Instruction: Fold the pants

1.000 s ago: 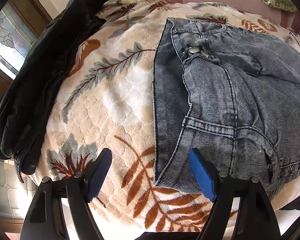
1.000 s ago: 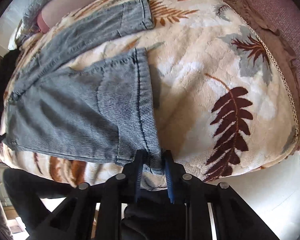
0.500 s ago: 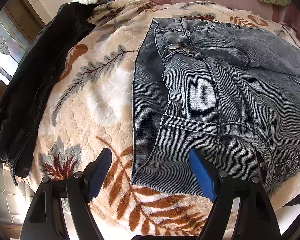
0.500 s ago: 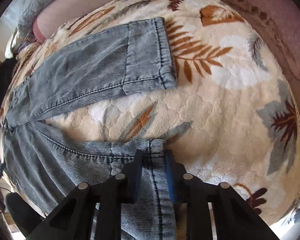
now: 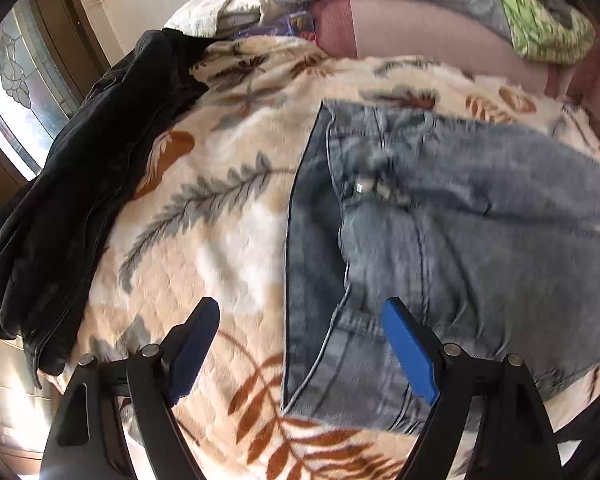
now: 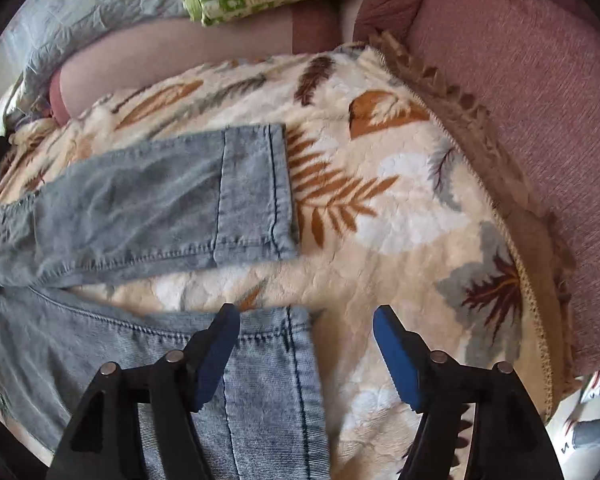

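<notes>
Leaf-print blanket [image 6: 412, 208] under faded jeans [image 6: 148, 200], legs splayed, left gripper [image 5: 300, 344] spread, right gripper [image 6: 306, 344] just released hem

Blue-grey denim pants [image 5: 460, 240] spread flat on a leafy blanket [image 5: 220, 248], front up, silver button [image 5: 360, 188] showing. Two legs apart, both stretched out flat with stitched cuffs, far cuff [image 6: 256, 196], near cuff [image 6: 276, 344].

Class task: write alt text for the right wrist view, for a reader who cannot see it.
The right gripper, jaws just opened and holding nothing, hovers over the near leg hem of grey-blue jeans. They lie spread on a leaf-patterned blanket, the far leg flat beyond.
</notes>
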The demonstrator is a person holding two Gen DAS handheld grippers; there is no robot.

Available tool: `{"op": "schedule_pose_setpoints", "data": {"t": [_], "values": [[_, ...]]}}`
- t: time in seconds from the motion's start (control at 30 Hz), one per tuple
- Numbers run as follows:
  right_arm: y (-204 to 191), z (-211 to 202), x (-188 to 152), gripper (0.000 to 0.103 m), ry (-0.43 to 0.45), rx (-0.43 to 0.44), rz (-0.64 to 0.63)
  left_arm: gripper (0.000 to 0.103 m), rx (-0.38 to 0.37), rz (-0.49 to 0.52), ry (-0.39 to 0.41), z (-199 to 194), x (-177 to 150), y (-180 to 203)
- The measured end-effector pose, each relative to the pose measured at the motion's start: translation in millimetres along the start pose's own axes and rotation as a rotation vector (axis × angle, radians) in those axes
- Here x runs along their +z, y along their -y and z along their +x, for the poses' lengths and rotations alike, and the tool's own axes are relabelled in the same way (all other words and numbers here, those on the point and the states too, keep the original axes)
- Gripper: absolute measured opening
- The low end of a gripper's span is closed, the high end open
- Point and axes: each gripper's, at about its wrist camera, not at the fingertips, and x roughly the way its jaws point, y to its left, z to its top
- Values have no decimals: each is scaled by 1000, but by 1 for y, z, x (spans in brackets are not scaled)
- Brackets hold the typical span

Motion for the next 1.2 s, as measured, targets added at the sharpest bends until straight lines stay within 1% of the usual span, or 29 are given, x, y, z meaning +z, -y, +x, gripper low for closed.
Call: {"op": "schedule_pose_setpoints", "data": {"t": [0.07,0.1,0.17,0.2,0.27,0.33,0.37,0.4,0.43,0.47,0.53,0.67,0.73,0.77,0.8,0.83,0.93,1.0,1.03,1.07,1.1,1.13,1.2], "values": [[3,-3,21,73,24,79,58,84,-71,-60,24,3,34,-5],[5,-1,31,73,20,121,88,84,-116,-97,26,10,52,-7],[4,15,55,73,-1,173,141,84,-201,-160,12,32,90,-7],[3,24,67,73,-12,197,159,84,-222,-179,-1,45,107,-4],[0,43,87,73,-38,217,198,84,-232,-194,-34,75,138,1],[-1,61,105,73,-51,242,218,83,-224,-198,-59,105,161,5],[-2,67,112,73,-54,245,216,78,-215,-204,-74,119,169,6],[-4,73,119,73,-64,246,209,73,-209,-213,-87,131,174,6],[-3,81,125,73,-73,245,205,61,-211,-220,-109,142,178,5],[-2,88,131,73,-83,241,201,53,-212,-227,-135,153,182,4],[-2,99,140,73,-101,240,185,53,-196,-245,-151,168,187,3],[1,116,151,73,-120,252,180,53,-201,-283,-151,183,194,1],[-1,126,155,73,-135,259,174,51,-201,-279,-131,183,198,3],[-3,130,156,73,-141,253,169,47,-206,-276,-125,184,199,5],[-4,134,158,72,-146,249,166,35,-211,-271,-131,186,202,7],[-5,137,159,72,-149,252,167,26,-214,-261,-144,189,202,10],[-9,147,163,72,-157,255,173,23,-179,-227,-164,199,200,17],[-14,154,165,72,-178,243,162,15,-157,-222,-158,201,199,17],[-17,158,166,72,-187,243,157,9,-149,-224,-158,202,199,16],[-20,162,166,63,-204,240,150,7,-148,-228,-159,202,199,15],[-23,167,165,51,-230,231,139,7,-147,-230,-162,203,200,15],[-26,172,165,33,-253,207,129,6,-140,-224,-165,203,201,16],[-29,173,165,19,-253,161,105,4,-121,-200,-167,202,202,21]]}}
